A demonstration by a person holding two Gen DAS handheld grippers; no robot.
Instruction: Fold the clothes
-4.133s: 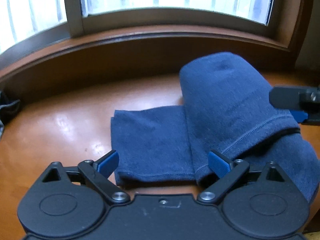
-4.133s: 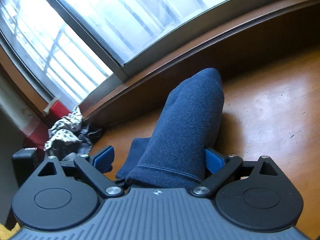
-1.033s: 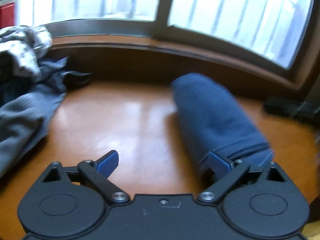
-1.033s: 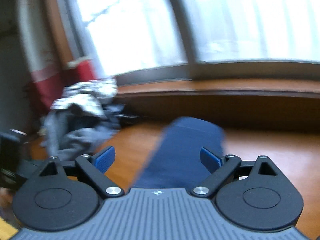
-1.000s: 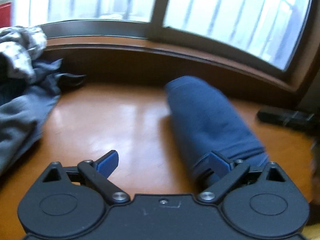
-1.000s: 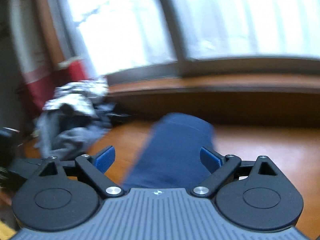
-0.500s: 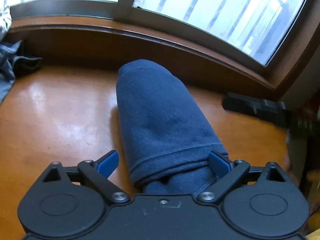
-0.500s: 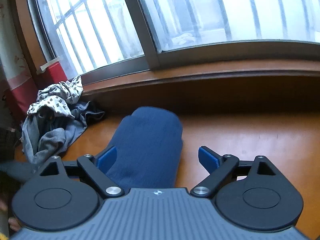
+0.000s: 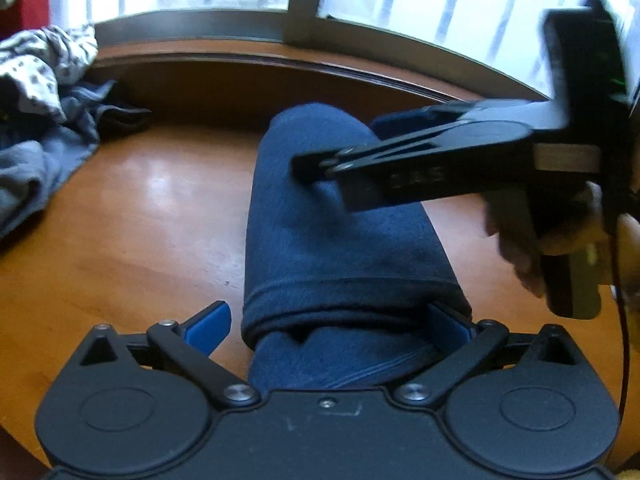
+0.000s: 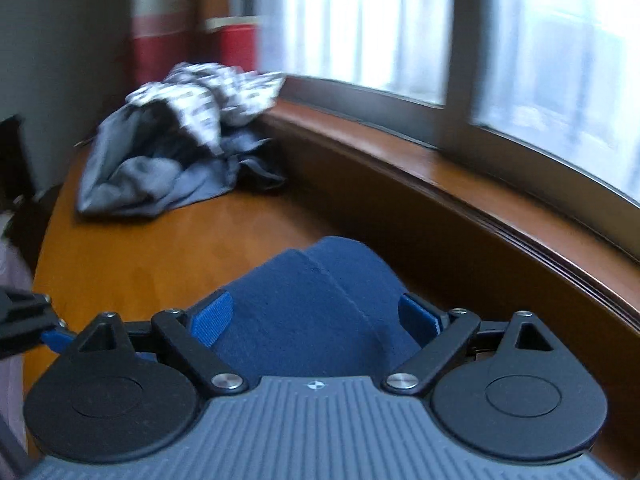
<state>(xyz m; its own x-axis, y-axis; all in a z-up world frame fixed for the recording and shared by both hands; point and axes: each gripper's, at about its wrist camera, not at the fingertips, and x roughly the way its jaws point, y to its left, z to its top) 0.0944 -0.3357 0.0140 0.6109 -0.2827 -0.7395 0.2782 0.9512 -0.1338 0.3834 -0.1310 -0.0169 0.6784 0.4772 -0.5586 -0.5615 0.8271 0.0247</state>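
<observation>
Two hand-held grippers straddle one folded navy garment (image 9: 340, 220) on a wooden table (image 9: 152, 216) beneath a window. Nearest the lens, the left gripper (image 9: 332, 322) sits at the bundle's open, layered end, its jaws opening toward their widest, the cloth lying between the blue pads without being clearly pinched. The garment's long axis runs straight away from this gripper toward the window sill (image 9: 224, 50), so the left hand is the nearer one to that end.

Halfway along, the right gripper (image 9: 316, 166) reaches in from the right, carried by a person's hand (image 9: 560, 236), and lies across the top of the fold. From its own camera the right gripper (image 10: 316, 320) shows both pads spread to either side of the cloth, which fills the gap; whether they press on it cannot be told through the blur.

Farthest off, at the table's left end, lies one heap of unfolded clothes (image 9: 36, 112), apparently several pieces: grey cloth under a spotted white one.
</observation>
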